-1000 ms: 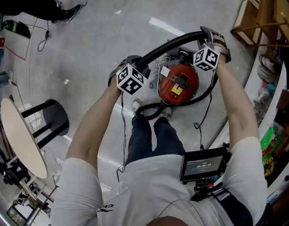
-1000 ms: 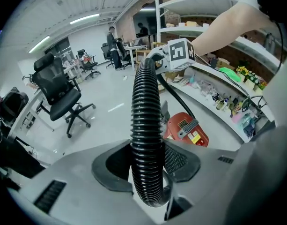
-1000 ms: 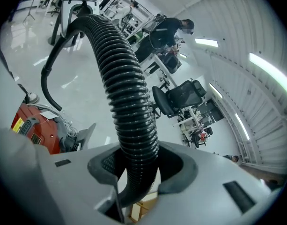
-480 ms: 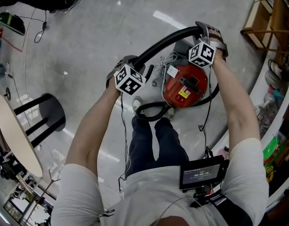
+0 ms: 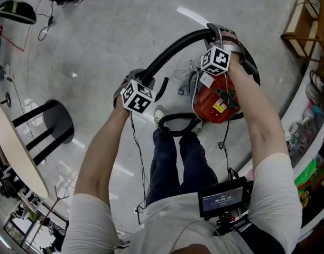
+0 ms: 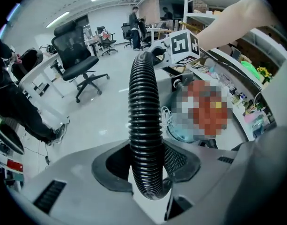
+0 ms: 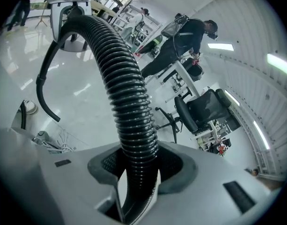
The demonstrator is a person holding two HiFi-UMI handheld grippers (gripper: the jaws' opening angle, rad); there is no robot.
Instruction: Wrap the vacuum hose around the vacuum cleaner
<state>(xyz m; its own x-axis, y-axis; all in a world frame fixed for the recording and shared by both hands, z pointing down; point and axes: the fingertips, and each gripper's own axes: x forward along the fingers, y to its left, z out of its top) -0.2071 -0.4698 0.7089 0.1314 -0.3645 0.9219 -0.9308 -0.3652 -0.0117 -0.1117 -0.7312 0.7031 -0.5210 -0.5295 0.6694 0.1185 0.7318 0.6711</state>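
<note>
**Both hands swung left across the machine, vacuum hose [image 5: 171,48] clamped in each**

Since a second ago the right gripper [image 7: 134,170] has shifted from above the far right edge of the red vacuum cleaner [image 5: 213,100] to above its far left side. The left gripper [image 6: 147,165] now sits further left of the machine than it did.

Nearest the camera, a small screen [image 5: 223,197] hangs at the person's chest. Below it the dark-trousered legs [image 5: 175,157] run down to the feet. Just past the feet a loop of the hose lies on the grey floor [image 5: 98,46], up against the near side of the cleaner. The cleaner stands on the floor behind that loop, partly covered by the right forearm, with a tangle of white cord [image 5: 189,67] beside it.

The left gripper's jaws are closed onto the ribbed hose, with a pad pressing on each side of it. The right gripper's jaws grip the hose the same way, further along its length. Between the two grippers the hose rises in an arch clear of the floor, on the cleaner's far left. Past the right gripper it bends round the far and right sides of the machine.

To the person's left stand a black stool [image 5: 51,131] and a round table [image 5: 16,152]. Farther off, the left gripper view shows an office chair [image 6: 80,55] on open floor.
</note>
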